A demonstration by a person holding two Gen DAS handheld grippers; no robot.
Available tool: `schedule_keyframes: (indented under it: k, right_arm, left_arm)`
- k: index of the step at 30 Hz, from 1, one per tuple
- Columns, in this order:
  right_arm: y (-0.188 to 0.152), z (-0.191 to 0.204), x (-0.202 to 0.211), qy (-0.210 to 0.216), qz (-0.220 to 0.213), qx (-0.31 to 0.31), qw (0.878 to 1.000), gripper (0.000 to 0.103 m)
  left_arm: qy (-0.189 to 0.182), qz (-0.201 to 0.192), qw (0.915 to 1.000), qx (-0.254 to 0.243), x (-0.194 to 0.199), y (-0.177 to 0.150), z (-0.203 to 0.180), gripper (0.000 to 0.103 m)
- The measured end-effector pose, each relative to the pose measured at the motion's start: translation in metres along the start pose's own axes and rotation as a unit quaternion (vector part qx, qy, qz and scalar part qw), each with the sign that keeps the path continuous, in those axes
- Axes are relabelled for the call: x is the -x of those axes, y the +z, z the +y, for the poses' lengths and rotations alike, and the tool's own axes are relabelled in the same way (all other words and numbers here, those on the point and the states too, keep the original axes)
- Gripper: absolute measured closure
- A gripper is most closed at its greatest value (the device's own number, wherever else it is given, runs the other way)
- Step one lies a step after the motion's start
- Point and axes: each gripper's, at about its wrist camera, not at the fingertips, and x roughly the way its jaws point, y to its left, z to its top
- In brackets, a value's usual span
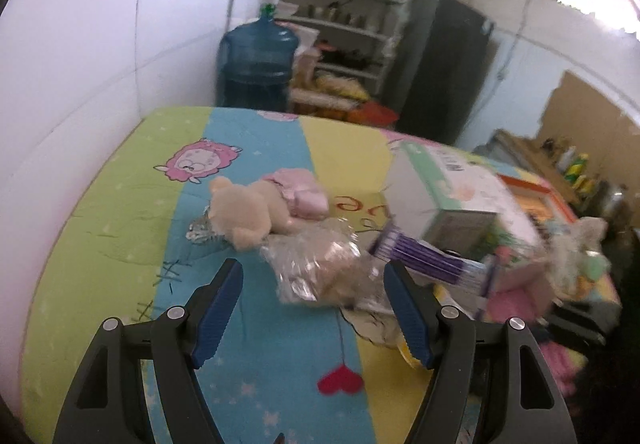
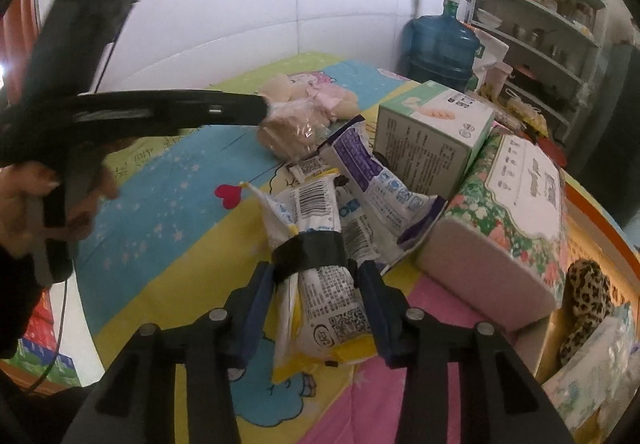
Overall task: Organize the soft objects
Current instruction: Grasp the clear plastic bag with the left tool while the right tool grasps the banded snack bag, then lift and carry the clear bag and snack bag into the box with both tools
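In the right wrist view my right gripper is shut on a white snack packet bundle bound with black tape, lying on the colourful cartoon mat. A purple packet lies just beyond it. In the left wrist view my left gripper is open, with a plastic-wrapped beige soft toy just ahead between its fingertips, untouched. A beige teddy bear in pink clothes lies behind it. From the right wrist view, the left gripper reaches over that wrapped toy, held by a person's hand.
A green-and-white box and a floral tissue pack stand right of the packets. A leopard-print item lies at the far right. Beyond the mat's far edge are a blue water jug, a shelf and a white wall at left.
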Motion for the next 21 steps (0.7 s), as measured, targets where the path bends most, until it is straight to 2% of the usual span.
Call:
schedule_keyframes:
  k: [6,12,13,14,21]
  right_arm:
    - [-0.011,-0.006,0.005,0.015,-0.012,-0.036,0.999,0.059]
    - [-0.018,-0.01,0.009,0.03,-0.021,-0.059,0.998,0.059]
    - [-0.018,-0.011,0.009,0.032,-0.023,-0.063,0.997,0.06]
    - [-0.019,-0.013,0.009,0.035,-0.025,-0.068,0.997,0.06]
    - [-0.026,-0.016,0.015,0.051,-0.036,-0.093,0.994,0.06]
  left_arm:
    - [0.029,0.027,0.9988,0.028,-0.03,0.007,-0.007,0.029]
    - [0.028,0.03,0.9979,0.05,-0.04,0.004,-0.005,0.03]
    - [0.025,0.025,0.9981,0.051,-0.039,0.003,-0.006,0.037]
    - [0.018,0.023,0.9982,0.053,-0.038,0.002,-0.006,0.049]
    - [0.018,-0.003,0.9972,0.073,-0.024,-0.004,0.0,0.051]
